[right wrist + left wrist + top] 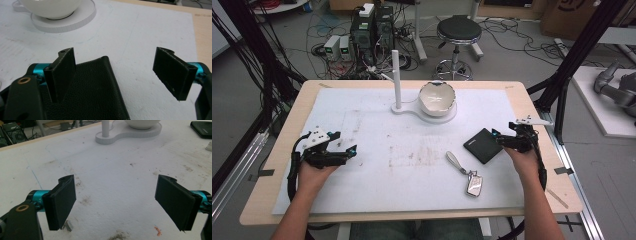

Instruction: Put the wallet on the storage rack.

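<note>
Filling most of the high view, the wooden desk [282, 150] carries a stained white mat [377, 120] that covers nearly all of its top. At the upper middle of the frame a white stand [412, 109] sits on the mat, with an upright post [396, 80] on its left end and a white bowl [437, 98] on its round right end. Right of centre lies a black wallet [482, 145], flat on the mat. Below and left of it, at lower centre-right, is a key fob with a strap [468, 177].

At the left of the frame the left tool [344, 152] is held low over the mat, its jaws spread wide with only bare mat between them, as the left gripper view confirms [115, 200]. At the right of the frame the right tool [502, 140] sits at the wallet's right edge. In the right gripper view its jaws [115, 75] stand wide apart; the wallet [95, 92] lies under the left jaw and reaches into the gap, and I cannot tell whether it touches it.
</note>
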`<state>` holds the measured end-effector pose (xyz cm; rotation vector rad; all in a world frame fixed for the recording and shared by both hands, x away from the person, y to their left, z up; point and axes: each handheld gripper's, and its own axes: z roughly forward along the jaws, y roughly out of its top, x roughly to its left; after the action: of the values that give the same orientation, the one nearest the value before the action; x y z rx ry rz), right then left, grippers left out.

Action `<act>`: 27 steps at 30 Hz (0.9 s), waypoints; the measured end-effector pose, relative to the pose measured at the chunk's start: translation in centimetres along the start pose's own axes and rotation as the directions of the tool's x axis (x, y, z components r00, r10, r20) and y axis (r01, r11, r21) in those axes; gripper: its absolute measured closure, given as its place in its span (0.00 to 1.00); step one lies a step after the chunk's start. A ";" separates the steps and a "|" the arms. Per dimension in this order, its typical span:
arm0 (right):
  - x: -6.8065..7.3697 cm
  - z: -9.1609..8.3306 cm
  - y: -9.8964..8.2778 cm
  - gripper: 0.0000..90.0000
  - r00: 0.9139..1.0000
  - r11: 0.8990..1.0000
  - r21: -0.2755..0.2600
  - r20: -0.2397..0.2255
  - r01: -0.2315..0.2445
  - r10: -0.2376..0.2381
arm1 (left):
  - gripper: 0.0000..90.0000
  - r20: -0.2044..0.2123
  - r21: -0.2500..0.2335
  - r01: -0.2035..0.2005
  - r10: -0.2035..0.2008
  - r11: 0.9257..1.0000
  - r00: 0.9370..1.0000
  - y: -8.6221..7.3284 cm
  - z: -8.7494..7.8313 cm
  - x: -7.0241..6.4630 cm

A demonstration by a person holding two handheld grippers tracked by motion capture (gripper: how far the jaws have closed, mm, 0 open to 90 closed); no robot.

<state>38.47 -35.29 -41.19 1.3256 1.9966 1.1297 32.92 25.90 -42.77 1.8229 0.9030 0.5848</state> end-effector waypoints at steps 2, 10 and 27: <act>-0.1 0.2 0.1 0.21 1.000 1.000 0.011 -0.003 0.001 -0.001 | 0.19 0.000 0.000 0.002 -0.002 1.000 1.000 0.0 0.0 0.0; -0.5 2.4 -0.3 0.21 1.000 0.997 0.076 -0.009 0.018 -0.017 | 0.19 -0.001 0.002 -0.001 0.001 1.000 1.000 0.0 0.0 0.0; -1.6 3.6 -2.0 0.68 0.981 0.980 0.192 -0.168 -0.060 0.093 | 0.19 -0.009 0.012 -0.013 0.013 1.000 1.000 0.0 0.0 -0.2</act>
<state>40.85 -35.78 -44.93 1.4510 2.2438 1.1536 32.78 25.76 -42.74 1.8399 0.9032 0.5978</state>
